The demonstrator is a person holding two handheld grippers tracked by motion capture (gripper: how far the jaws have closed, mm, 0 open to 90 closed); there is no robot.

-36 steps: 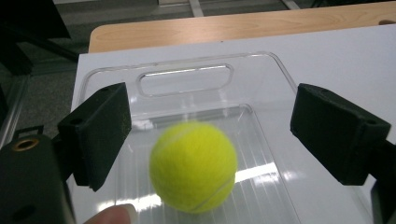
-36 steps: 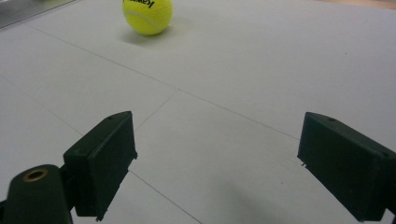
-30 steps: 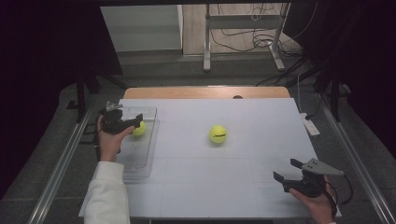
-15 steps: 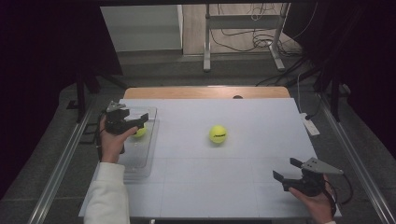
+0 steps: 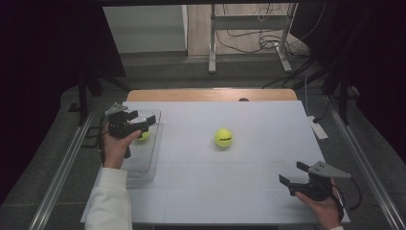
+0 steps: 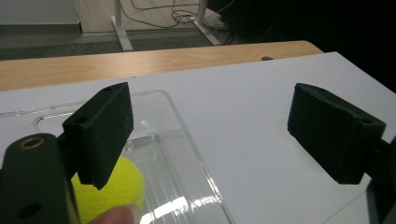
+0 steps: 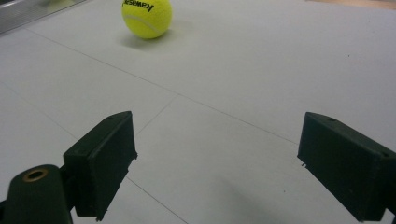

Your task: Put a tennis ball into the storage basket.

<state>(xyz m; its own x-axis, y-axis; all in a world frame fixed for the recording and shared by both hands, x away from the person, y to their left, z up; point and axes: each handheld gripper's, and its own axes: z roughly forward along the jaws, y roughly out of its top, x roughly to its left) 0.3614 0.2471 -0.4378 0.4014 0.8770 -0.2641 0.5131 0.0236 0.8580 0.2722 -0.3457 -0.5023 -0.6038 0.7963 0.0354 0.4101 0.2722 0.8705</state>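
Note:
A yellow tennis ball [image 5: 142,135] lies in a clear plastic tray [image 5: 143,163] at the table's left. My left gripper [image 5: 148,120] hovers just above it. Its jaws have just been closing a little but stand open, with nothing between them. In the left gripper view the ball [image 6: 112,191] sits low behind the left jaw, inside the tray [image 6: 187,140], and the gripper [image 6: 210,135] points across the white table. A second tennis ball [image 5: 223,137] rests mid-table. My right gripper [image 5: 290,173] is open near the front right corner, facing that ball [image 7: 146,16] from a distance.
The white table top [image 5: 249,191] ends in a wooden strip [image 5: 210,95] at the back. A small white device [image 5: 318,129] lies at the right edge. Metal desk legs [image 5: 210,43] and cables stand on the floor beyond.
The left gripper has shifted only slightly above the tray. Both balls and the right gripper stay where they were.

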